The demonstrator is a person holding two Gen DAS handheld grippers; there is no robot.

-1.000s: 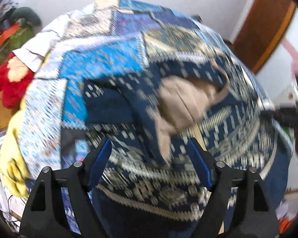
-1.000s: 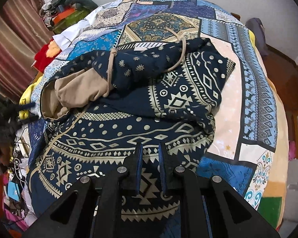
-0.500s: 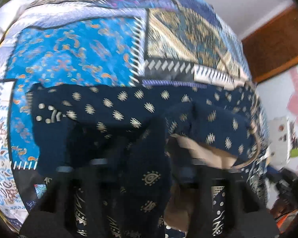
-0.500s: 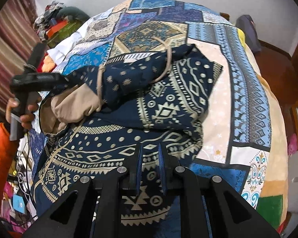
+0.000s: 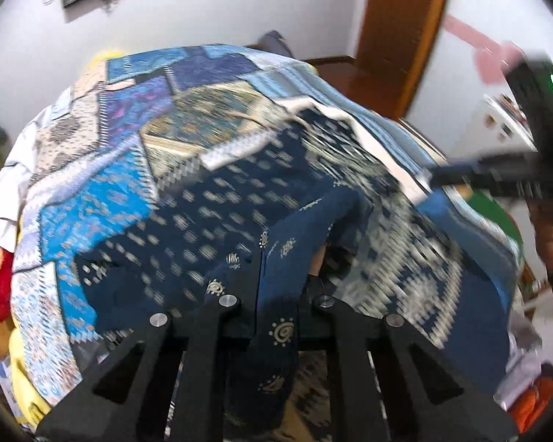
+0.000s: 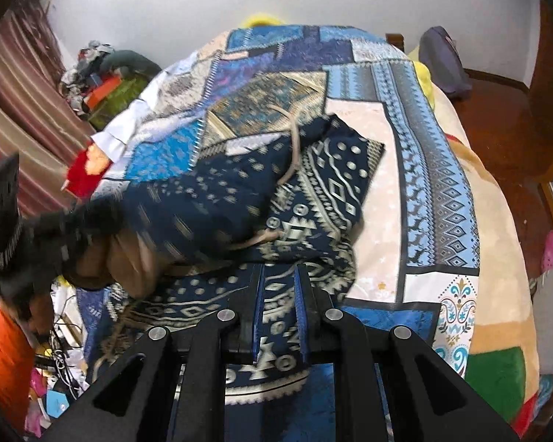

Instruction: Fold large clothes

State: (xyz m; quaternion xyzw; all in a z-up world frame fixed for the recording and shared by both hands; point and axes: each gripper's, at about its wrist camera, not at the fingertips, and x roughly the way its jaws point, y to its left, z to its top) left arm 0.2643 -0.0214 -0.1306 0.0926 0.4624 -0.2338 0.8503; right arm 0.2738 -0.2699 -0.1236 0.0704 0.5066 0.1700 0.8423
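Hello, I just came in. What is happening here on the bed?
A person is folding a large navy garment with cream geometric print on a bed covered by a blue patchwork quilt. The left claw is shut on a fold of the cloth and holds it up off the bed; the picture is blurred by motion. The right claw pinches the garment's near edge. A tan drawstring lies across the bunched, half-folded fabric.

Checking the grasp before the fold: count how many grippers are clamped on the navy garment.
2. The left gripper pinches a navy garment fold; the right gripper clamps its near hem, on the patchwork bedspread.
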